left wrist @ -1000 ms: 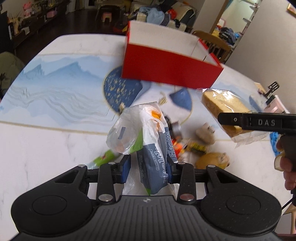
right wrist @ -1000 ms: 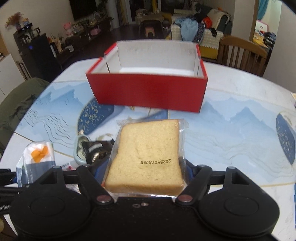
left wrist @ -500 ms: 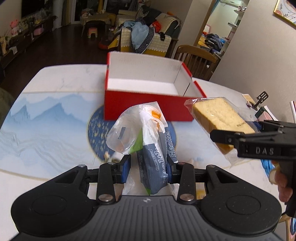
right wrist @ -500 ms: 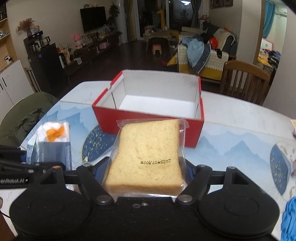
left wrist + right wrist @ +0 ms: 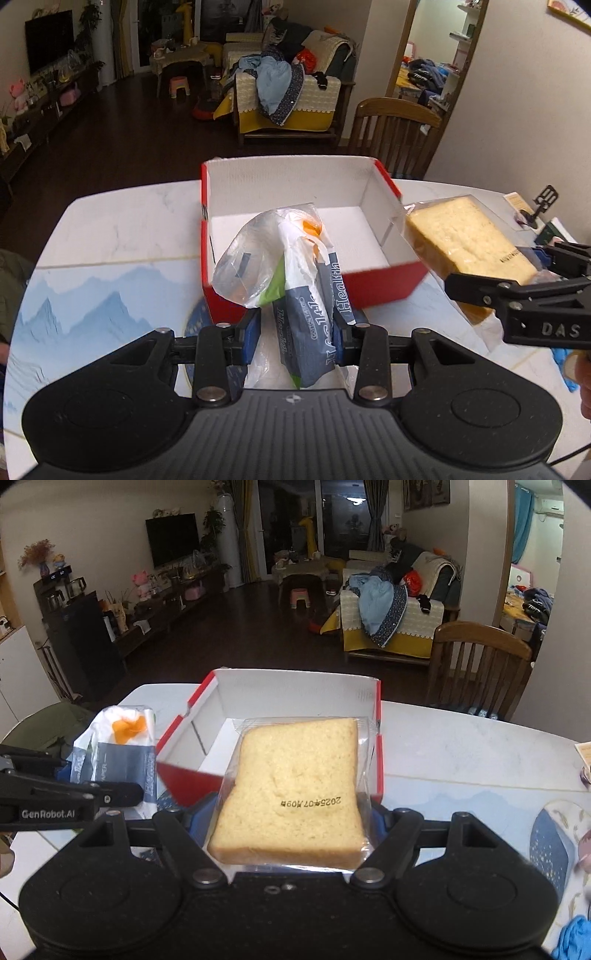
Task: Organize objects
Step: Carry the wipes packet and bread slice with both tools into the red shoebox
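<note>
A red box [image 5: 380, 284] with a white inside stands open on the table; it also shows in the right wrist view [image 5: 184, 775]. My left gripper [image 5: 295, 332] is shut on a tissue pack [image 5: 306, 314] in a plastic wrap, held above the box's near wall. The pack also shows in the right wrist view [image 5: 118, 753]. My right gripper [image 5: 291, 819] is shut on a wrapped bread slice [image 5: 295, 786], held flat above the box's near edge. The bread also shows in the left wrist view [image 5: 465, 240], right of the box.
The marble table [image 5: 122, 229] has a blue mountain-print mat [image 5: 92, 314]. A wooden chair [image 5: 480, 664] stands beyond the far edge. A phone stand [image 5: 543, 203] and small items sit at the right. A blue cloth [image 5: 576, 938] lies near right.
Both grippers have risen and moved forward toward the red box with their loads. The box now lies right below and ahead, its inside in view.
</note>
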Motion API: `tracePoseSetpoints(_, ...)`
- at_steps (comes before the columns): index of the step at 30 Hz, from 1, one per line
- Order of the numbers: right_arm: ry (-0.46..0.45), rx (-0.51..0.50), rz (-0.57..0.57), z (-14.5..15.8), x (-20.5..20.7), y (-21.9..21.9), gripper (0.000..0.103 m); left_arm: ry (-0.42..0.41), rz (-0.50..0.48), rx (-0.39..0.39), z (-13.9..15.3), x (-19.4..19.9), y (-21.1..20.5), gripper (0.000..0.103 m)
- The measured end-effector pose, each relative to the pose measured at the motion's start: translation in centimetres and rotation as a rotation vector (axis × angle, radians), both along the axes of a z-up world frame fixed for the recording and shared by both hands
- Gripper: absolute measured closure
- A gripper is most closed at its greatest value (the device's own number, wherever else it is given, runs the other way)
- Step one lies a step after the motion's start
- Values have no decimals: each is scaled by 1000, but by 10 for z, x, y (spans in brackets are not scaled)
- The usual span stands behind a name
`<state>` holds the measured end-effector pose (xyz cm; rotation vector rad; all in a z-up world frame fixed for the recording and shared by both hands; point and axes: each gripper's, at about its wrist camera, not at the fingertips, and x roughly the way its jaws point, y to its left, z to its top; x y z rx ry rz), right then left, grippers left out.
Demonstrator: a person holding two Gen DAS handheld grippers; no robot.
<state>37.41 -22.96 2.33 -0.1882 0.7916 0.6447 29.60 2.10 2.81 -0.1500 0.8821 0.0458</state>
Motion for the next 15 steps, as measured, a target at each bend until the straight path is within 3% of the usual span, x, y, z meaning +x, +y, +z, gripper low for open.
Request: tracePoseSetpoints(15, 28, -45, -6, -36, 75, 43, 26, 33, -2, 113, -13, 101, 12, 66)
